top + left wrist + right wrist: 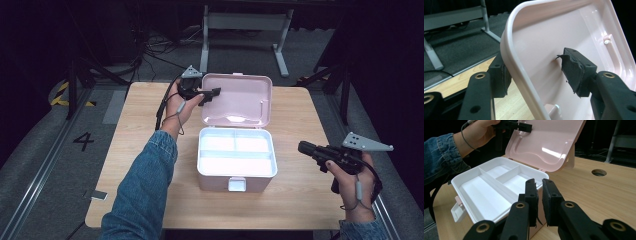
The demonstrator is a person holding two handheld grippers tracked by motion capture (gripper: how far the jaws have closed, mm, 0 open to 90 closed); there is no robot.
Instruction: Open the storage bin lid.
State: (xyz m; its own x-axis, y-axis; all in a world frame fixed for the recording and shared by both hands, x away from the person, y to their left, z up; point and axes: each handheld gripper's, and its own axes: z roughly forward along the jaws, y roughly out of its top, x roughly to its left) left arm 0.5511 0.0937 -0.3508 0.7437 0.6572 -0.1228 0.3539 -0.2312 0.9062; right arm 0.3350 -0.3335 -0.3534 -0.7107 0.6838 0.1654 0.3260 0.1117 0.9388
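Observation:
A pink box stands open mid-table, its lid (pixel 240 97) raised at the back and its white tray (pixel 235 155) divided into three empty compartments. My left gripper (pixel 212 92) is at the lid's upper left corner. In the left gripper view the lid (pixel 564 32) passes between the jaws, one pad (pixel 501 77) against the outer rim and the other pad (pixel 574 71) touching the inner face. My right gripper (pixel 302 146) hovers to the right of the box, jaws nearly together and empty (pixel 540 185). It faces the tray (pixel 486 187) and the lid (pixel 549 142).
The box's front latch (pixel 236 184) hangs down toward me. The wooden table (pixel 145 130) has a round cable hole (pixel 599 172) at its right. A white desk frame (pixel 245 22) and cables sit on the floor beyond the table.

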